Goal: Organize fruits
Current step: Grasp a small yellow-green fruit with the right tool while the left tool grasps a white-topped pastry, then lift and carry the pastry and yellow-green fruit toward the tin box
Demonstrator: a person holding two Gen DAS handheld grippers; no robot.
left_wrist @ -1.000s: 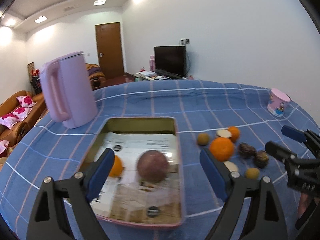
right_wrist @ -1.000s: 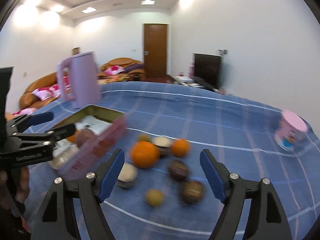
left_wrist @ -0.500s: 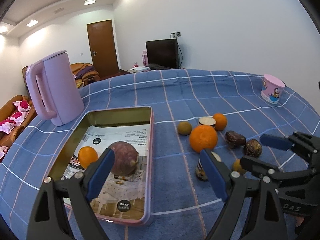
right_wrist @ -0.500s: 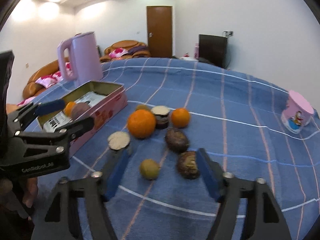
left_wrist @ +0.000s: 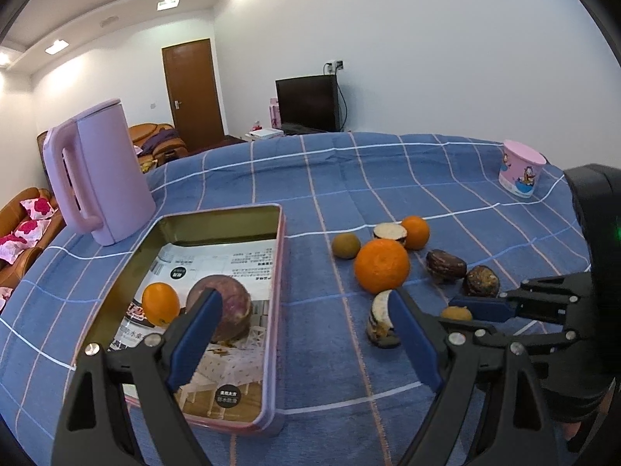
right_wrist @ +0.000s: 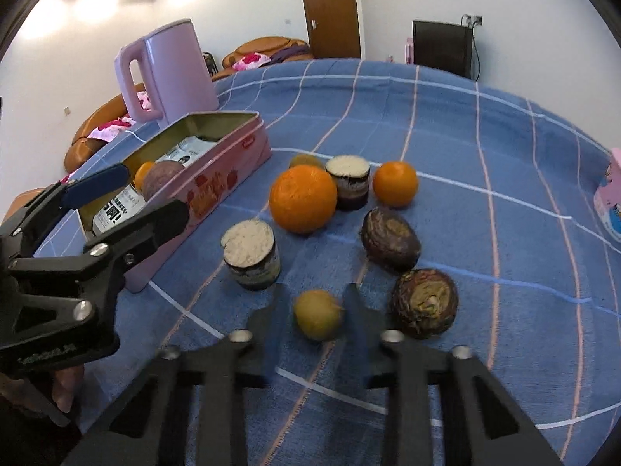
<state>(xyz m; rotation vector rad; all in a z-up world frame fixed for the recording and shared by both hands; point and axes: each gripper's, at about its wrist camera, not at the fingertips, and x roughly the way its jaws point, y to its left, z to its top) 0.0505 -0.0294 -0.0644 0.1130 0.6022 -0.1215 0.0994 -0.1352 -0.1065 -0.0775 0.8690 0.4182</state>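
Note:
My right gripper (right_wrist: 315,305) has come down on a small yellow-brown fruit (right_wrist: 317,315) on the blue checked cloth, and its jaws are closing, with both pads pressed against the fruit's sides. In the left wrist view this same gripper (left_wrist: 460,308) pinches the fruit (left_wrist: 456,312). My left gripper (left_wrist: 302,303) hovers open and empty over the right edge of the pink tin tray (left_wrist: 280,272). A small orange (left_wrist: 160,305) and a round purple fruit (left_wrist: 229,306) lie in the tin. A big orange (right_wrist: 302,198), a small orange (right_wrist: 395,183), two cut white-topped pieces (right_wrist: 252,254) and two dark wrinkled fruits (right_wrist: 390,239) lie loose.
A pink kettle (left_wrist: 97,174) stands behind the tin on the left. A pink cartoon cup (left_wrist: 522,174) stands at the far right of the cloth. Another small brownish fruit (left_wrist: 346,246) lies behind the big orange. Sofas stand beyond the table's left edge.
My right gripper tipped down to the cloth and its fingers closed from wide open onto the small yellow-brown fruit. The left gripper drifted slightly right and stayed open.

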